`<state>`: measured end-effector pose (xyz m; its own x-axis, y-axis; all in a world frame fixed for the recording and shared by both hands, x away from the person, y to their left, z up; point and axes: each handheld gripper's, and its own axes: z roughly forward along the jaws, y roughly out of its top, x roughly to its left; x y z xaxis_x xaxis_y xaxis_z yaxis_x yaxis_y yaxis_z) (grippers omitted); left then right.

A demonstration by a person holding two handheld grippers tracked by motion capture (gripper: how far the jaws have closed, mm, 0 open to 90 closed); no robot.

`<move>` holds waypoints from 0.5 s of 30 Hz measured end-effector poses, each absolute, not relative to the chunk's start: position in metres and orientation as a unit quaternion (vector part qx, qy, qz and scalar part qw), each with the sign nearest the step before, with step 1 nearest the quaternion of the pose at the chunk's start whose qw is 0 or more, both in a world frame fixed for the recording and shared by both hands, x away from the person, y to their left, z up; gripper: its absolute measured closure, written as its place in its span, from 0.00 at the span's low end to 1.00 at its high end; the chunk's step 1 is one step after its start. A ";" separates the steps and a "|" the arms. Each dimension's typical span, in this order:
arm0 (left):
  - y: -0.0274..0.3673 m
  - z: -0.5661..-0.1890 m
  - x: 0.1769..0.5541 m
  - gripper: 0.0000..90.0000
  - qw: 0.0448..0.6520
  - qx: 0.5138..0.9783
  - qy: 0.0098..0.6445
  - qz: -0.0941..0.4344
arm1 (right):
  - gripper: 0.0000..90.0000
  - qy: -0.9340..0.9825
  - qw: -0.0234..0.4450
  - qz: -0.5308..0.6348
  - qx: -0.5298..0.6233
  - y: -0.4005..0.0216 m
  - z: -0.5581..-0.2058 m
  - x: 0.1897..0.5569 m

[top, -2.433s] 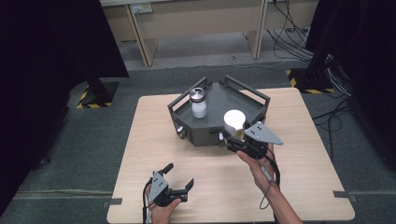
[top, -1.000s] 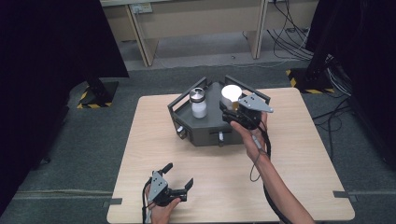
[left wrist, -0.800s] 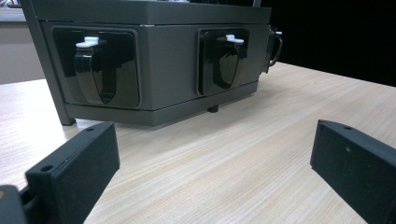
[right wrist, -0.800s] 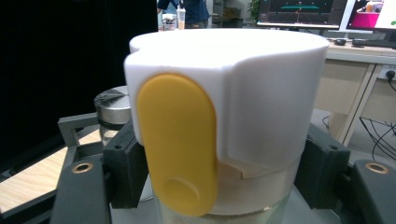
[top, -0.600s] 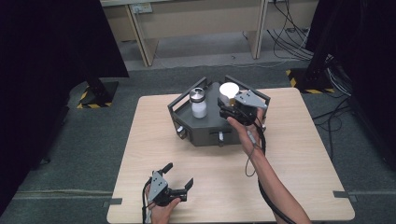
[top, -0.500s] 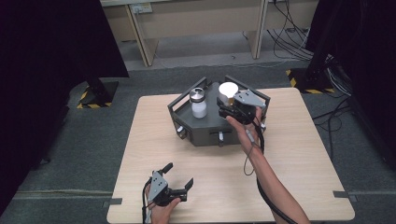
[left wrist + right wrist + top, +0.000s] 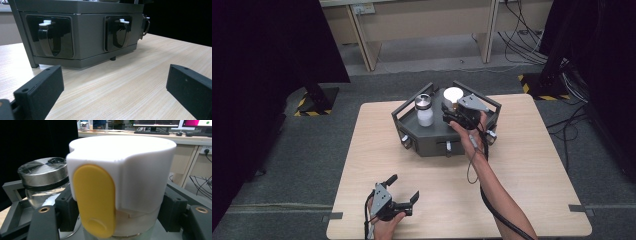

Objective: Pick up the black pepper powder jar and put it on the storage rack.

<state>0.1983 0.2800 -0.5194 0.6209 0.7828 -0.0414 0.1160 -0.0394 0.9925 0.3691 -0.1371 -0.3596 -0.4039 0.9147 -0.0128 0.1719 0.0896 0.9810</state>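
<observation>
White-capped container (image 7: 120, 187), yellow oval tab on its side, is pinched between the jaws of the right gripper (image 7: 455, 111) over the dark grey tray (image 7: 412, 131) at the table's far middle. Its lower body is cut off in the right gripper view; whether its base touches the tray floor cannot be made out. Just beside it stands a clear jar with a metal lid (image 7: 425, 110), inside the tray. Left gripper (image 7: 402, 192) rests near the wooden table (image 7: 532, 175) front edge, jaws spread, nothing between them.
</observation>
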 end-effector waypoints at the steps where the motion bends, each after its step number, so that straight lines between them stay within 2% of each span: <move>1: 0.280 -0.519 0.198 0.01 0.605 0.667 0.337 0.275 | 0.34 0.649 0.351 0.529 0.418 -0.137 -0.360 0.370; 15: 0.280 -0.519 0.198 0.01 0.605 0.667 0.336 0.276 | 0.34 0.650 0.355 0.520 0.425 -0.125 -0.362 0.382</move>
<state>0.1983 0.2802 -0.5190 0.6220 0.7821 -0.0386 0.1148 -0.0423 0.9925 0.3823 -0.1253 -0.3616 -0.3871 0.9218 -0.0192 0.1838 0.0975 0.9781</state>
